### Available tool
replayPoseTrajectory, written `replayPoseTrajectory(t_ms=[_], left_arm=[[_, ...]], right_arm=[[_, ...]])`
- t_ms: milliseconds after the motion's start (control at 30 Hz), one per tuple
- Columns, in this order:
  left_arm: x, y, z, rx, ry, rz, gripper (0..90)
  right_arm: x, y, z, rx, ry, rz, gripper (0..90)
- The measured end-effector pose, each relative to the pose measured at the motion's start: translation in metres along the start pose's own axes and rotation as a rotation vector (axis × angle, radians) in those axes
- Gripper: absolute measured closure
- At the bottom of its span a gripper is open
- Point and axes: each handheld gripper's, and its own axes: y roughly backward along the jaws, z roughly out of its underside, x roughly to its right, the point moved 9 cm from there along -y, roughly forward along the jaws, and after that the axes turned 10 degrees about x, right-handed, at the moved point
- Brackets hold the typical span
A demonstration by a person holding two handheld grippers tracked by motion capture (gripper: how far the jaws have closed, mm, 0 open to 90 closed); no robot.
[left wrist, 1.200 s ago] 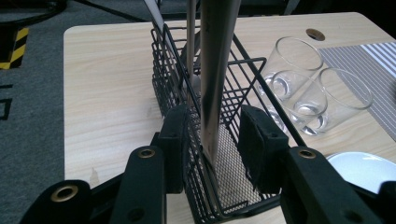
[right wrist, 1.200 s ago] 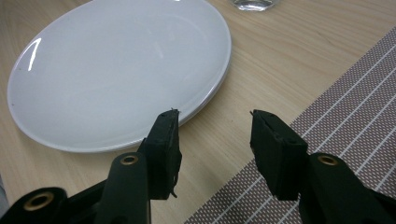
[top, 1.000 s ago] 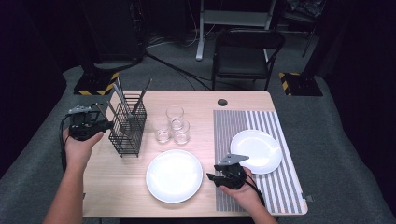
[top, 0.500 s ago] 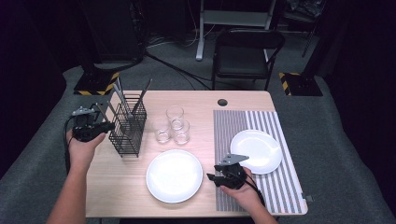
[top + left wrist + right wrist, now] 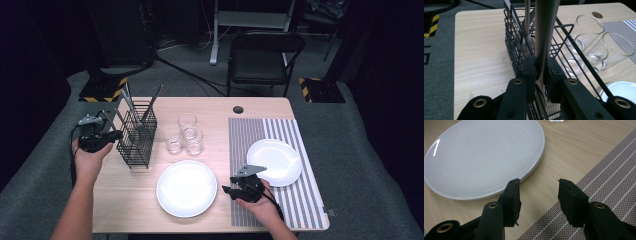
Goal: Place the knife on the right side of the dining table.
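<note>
A black wire rack holding several metal utensils stands at the table's left. My left gripper reaches into its left side. In the left gripper view the jaws have just been closing, and the pads now press both sides of a flat silver utensil handle that rises from the rack. My right gripper rests low at the front, its jaws open with nothing between them. It sits just right of a large white plate, whose rim lies beside the left jaw.
Three clear glasses stand together right of the rack. A striped placemat covers the table's right part and carries a smaller white plate. A black chair stands behind the table.
The left gripper's jaws have drawn in onto the utensil handle at the rack. Neither hand has shifted, and the right gripper looks the same.
</note>
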Motion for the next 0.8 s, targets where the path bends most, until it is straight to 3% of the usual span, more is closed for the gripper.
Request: replayPoseTrajectory(t_ms=[667,800], left_arm=[[0.0038,0.0078,0.0022,0.042,-0.038,-0.011,80.9],[0.0057,0.0096,0.0012,0.034,-0.040,0.003,81.7]], right_arm=[[0.0010,-0.0011,0.0018,-0.007,-0.005,0.003,52.0],[0.0007,-0.0018,0.0025,-0.009,-0.013,0.003,52.0]])
